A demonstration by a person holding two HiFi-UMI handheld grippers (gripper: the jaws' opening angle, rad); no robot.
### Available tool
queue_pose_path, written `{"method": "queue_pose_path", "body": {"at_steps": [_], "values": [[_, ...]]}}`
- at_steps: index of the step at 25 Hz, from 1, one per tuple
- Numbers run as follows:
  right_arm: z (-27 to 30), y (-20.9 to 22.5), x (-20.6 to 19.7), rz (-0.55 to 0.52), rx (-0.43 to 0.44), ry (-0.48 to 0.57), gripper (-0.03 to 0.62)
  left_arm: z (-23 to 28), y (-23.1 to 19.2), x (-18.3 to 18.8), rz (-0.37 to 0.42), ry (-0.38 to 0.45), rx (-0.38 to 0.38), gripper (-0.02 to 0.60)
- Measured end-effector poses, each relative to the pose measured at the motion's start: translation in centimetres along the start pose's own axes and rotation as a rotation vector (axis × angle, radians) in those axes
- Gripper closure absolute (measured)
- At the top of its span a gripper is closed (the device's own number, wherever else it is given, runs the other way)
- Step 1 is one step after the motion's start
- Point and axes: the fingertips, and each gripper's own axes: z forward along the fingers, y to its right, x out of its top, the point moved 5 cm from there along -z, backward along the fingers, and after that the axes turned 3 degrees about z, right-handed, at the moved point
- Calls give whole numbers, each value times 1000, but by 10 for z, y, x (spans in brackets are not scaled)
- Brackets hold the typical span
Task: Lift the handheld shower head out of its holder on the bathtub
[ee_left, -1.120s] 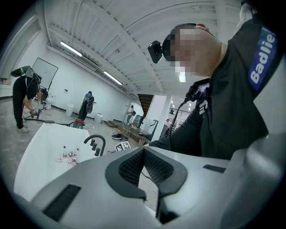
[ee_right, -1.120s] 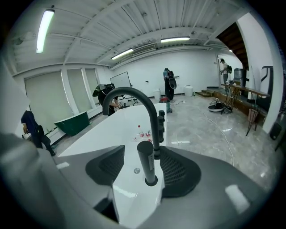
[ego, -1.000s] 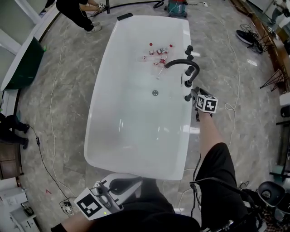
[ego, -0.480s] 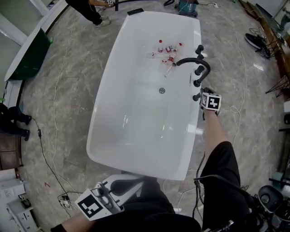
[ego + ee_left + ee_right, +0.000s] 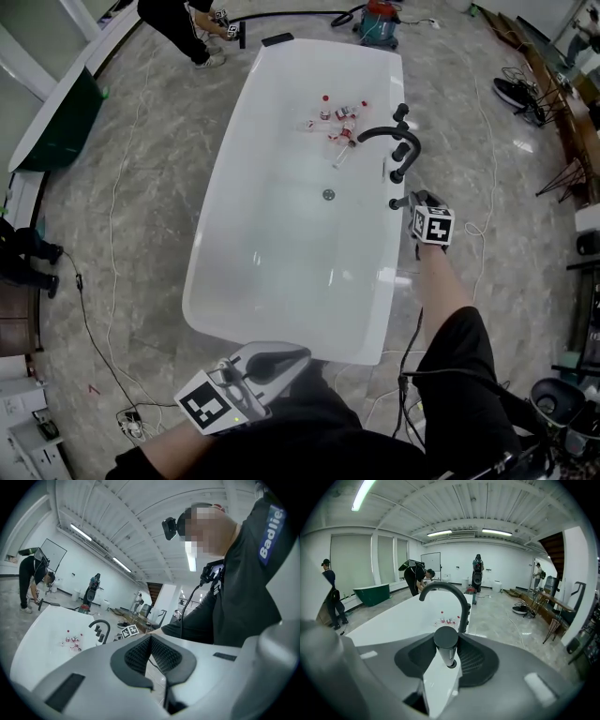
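Black curved spout [image 5: 449, 588] is seen just beyond the right gripper [image 5: 411, 202] jaws, with small bottles [image 5: 446, 619] farther past it in the white bathtub [image 5: 393, 620]. Dark tapered shower head [image 5: 446, 643], flat round top, is clamped upright between those jaws, which have just been closing. Left gripper [image 5: 150, 639] jaws are pressed together, empty.

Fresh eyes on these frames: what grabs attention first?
The big white bathtub fills the middle of the marble floor, with small red-capped bottles scattered at its far end. At its right rim, beside the black faucet, the right tool has just been closing and grips the black shower head between its jaws. The left tool sits shut and empty at the tub's near end.
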Motion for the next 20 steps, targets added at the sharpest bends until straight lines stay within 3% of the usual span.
{"method": "queue_pose_path", "body": {"at_steps": [7,20], "values": [[-66,-24,11,-24,8,36,462,-19,19,14,3,50,-46,581],[-173,-82,-4,-26,25,67,464,-67,29,36,48,129,-51,581]]}}
